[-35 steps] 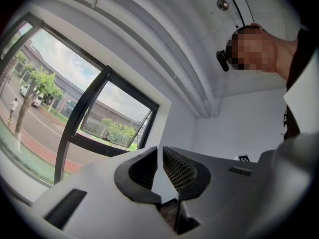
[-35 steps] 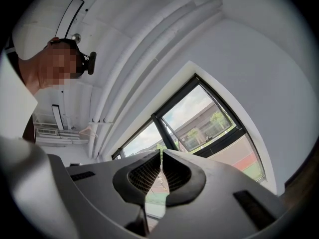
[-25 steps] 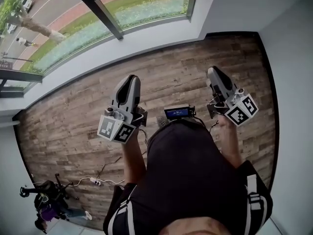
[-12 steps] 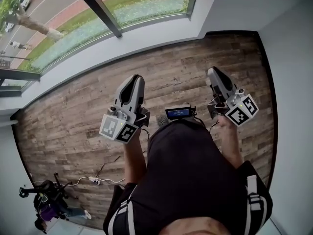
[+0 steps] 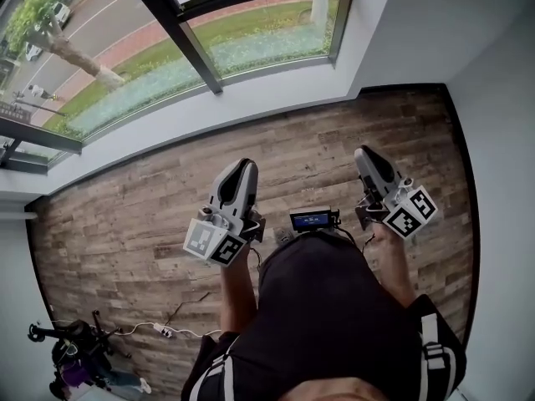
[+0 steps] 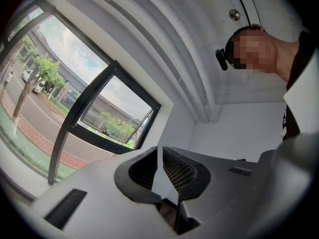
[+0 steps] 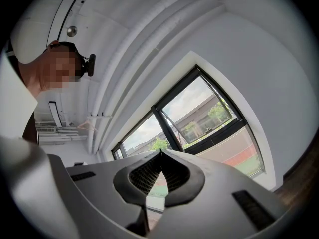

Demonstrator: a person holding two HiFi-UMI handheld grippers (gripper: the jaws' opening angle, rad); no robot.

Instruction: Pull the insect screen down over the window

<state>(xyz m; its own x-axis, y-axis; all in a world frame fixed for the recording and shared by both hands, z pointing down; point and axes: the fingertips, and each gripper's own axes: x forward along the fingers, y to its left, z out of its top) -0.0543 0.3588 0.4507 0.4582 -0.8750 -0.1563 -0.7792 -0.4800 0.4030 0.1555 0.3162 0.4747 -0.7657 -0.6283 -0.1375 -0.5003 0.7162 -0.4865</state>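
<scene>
A wood-plank floor [image 5: 125, 215] lay below me, running out to white walls [image 5: 501, 140] on the right and far sides. A small device with a blue screen [image 5: 312, 220] sat at my waist. Near my left, a white cable with a power strip [image 5: 159, 327] trailed across the boards toward some black tripod-like gear [image 5: 71, 349]. Outside stood a tree [image 5: 75, 57] and a parked car [image 5: 60, 12]. White pipes [image 6: 194, 73] ran along the ceiling.
</scene>
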